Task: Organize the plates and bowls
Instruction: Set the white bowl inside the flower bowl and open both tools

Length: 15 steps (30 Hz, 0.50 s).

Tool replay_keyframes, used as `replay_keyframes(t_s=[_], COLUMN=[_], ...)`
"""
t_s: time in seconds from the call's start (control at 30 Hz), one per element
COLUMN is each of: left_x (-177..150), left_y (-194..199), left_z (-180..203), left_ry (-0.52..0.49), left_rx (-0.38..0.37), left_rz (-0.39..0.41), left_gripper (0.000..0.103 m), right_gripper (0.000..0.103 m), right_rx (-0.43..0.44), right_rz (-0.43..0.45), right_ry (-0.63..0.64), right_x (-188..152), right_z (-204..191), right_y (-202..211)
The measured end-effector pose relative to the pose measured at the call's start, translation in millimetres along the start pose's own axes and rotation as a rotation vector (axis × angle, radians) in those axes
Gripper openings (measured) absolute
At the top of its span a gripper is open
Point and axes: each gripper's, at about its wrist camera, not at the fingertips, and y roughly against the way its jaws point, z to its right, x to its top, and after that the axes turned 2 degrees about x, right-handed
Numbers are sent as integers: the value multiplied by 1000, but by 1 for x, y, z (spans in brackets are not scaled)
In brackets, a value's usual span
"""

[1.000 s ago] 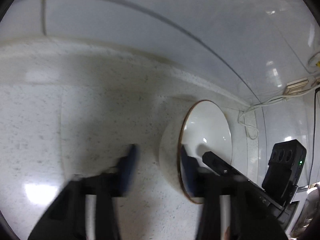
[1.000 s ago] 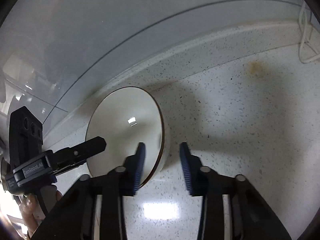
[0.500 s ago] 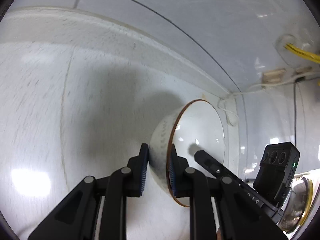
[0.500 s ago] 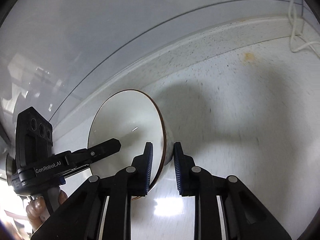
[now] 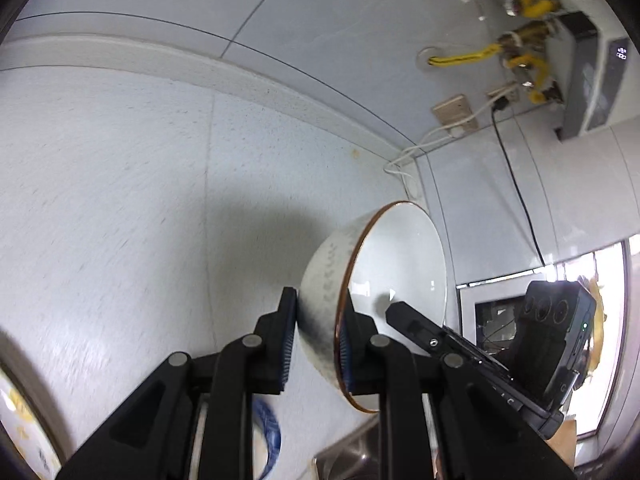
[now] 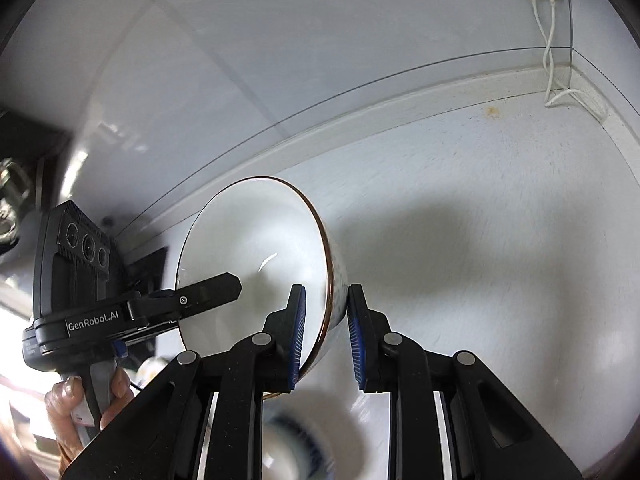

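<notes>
In your left wrist view, your left gripper [image 5: 318,350] is clamped on the wall of the white bowl [image 5: 396,276], one blue-padded finger against the speckled outside and the other just inside the brown rim. The bowl is held off the desk [image 5: 120,200], tipped on its side, and fills the space from the fingertips out toward 1 o'clock, with its mouth facing 3 o'clock. Your right gripper [image 5: 404,312] reaches into that mouth from 4 o'clock. A blue-patterned dish [image 5: 266,436] sits blurred at 6 o'clock between the finger arms, and a yellow-patterned dish edge [image 5: 20,420] shows at 8 o'clock. In your right wrist view, the right gripper [image 6: 326,336] pinches the same bowl [image 6: 248,256] across its rim: left finger inside, right finger on the outer wall. The bowl spreads from the fingertips toward 11 o'clock, with its mouth facing 9 o'clock. Your left gripper [image 6: 228,286] enters it from 9 o'clock, with your hand [image 6: 86,404] on its handle at 8 o'clock. A blurred blue-patterned dish [image 6: 304,440] lies at 6 o'clock below the fingers.
</notes>
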Motion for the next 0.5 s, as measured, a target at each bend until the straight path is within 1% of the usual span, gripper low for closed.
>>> replay_keyframes(t_s=[0.13,0.2,0.27,0.33,0.43,0.5], left_x=[-49,-72,-95,-119,-144,-154], left_y=[48,61,66,70,59,51], left_z=[-12,-18,-29,-50,-78,-90], left_ry=[-6,-13,-3,19,72,90], left_rx=[5,17,24,25,30,44], left_rz=[-2,-7,-17,-34,-72,-85], left_gripper=[18,18,18,18,18,16], right_gripper=[20,21,21,21,21,21], right_rx=[40,68,76,80,83,83], right_rz=[-4,-19,-37,-65,-109,-142], right_ry=[35,47,70,87,86,70], right_x=[-37,-55,-76,-96,-118,-128], right_z=[-31,-39,-48,-54,-54,-52], right_y=[24,32,33,30,18,7])
